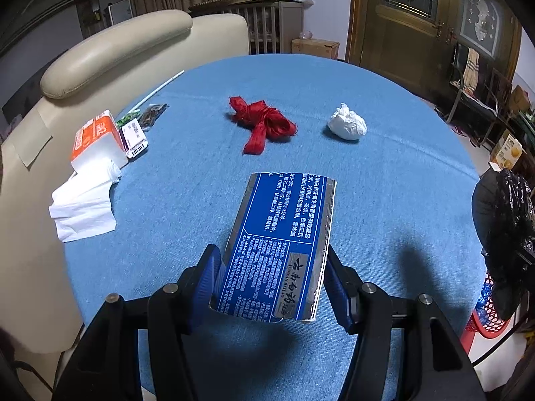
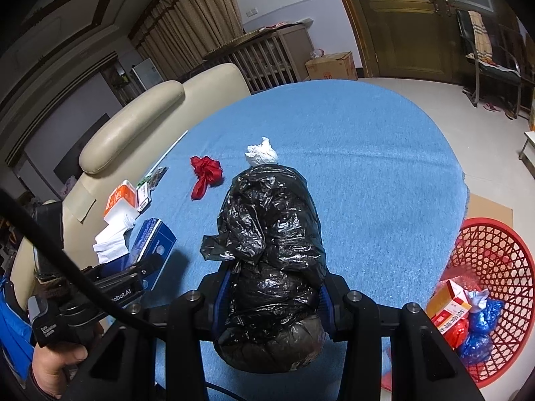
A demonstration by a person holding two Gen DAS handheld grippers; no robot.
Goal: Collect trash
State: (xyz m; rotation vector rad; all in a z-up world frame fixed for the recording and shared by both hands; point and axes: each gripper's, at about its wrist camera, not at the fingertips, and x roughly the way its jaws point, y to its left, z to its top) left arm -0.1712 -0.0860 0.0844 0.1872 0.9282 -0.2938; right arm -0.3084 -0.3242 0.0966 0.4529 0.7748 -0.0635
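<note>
Left gripper [image 1: 271, 287] clenched on blue box [image 1: 281, 244], pads on both long sides, box lifted above near edge of blue tabletop [image 1: 401, 183]. Right gripper [image 2: 274, 297] clenched on black plastic bag [image 2: 271, 250], crumpled and bulging, held over near-right part of tabletop; contents not visible.

Red basket [image 2: 495, 250] on floor past right edge of tabletop, holding orange-and-white carton [image 2: 449, 307], blue plastic wad [image 2: 481, 327], something red, white scrap.

Left on tabletop: red ribbon knot [image 1: 264, 122] around the middle, white paper ball [image 1: 347, 123] toward far right of it, apart. Along left edge: orange tissue pack [image 1: 95, 140] with white tissues [image 1: 83, 207] spilling out, small barcode packet [image 1: 133, 137] touching pack, dark wrappers [image 1: 152, 115] behind, white straw [image 1: 164, 85] at far-left edge
</note>
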